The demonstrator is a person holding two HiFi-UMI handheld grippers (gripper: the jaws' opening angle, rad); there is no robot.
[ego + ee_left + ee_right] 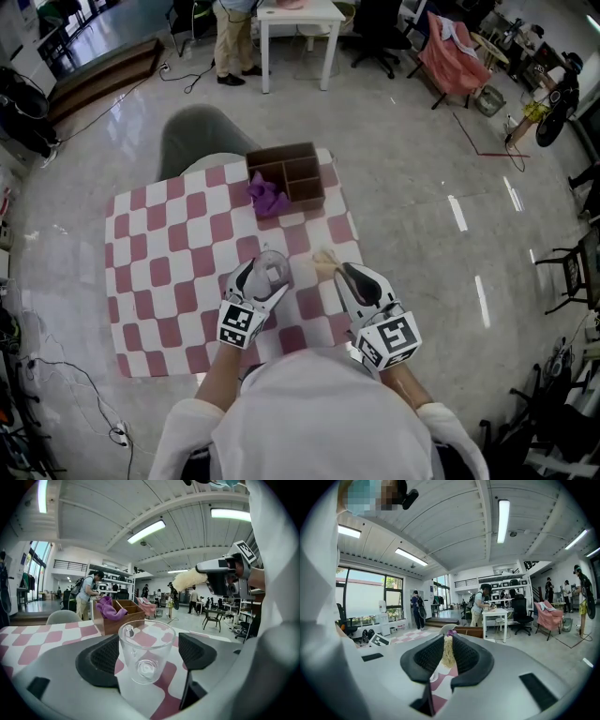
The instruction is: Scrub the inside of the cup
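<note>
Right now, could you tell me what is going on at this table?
A person works two handheld grippers over a checkered table. The left gripper has its jaws open around an upright clear glass cup. The right gripper is shut on a cream scrubbing brush, held beside the cup, not inside it.

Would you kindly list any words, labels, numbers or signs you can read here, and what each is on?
None can be read.
Left cube and right cube: black-and-white square markers only, no letters.
Cup: plain clear glass.
Shelves in the background: any print is too small to read.
</note>
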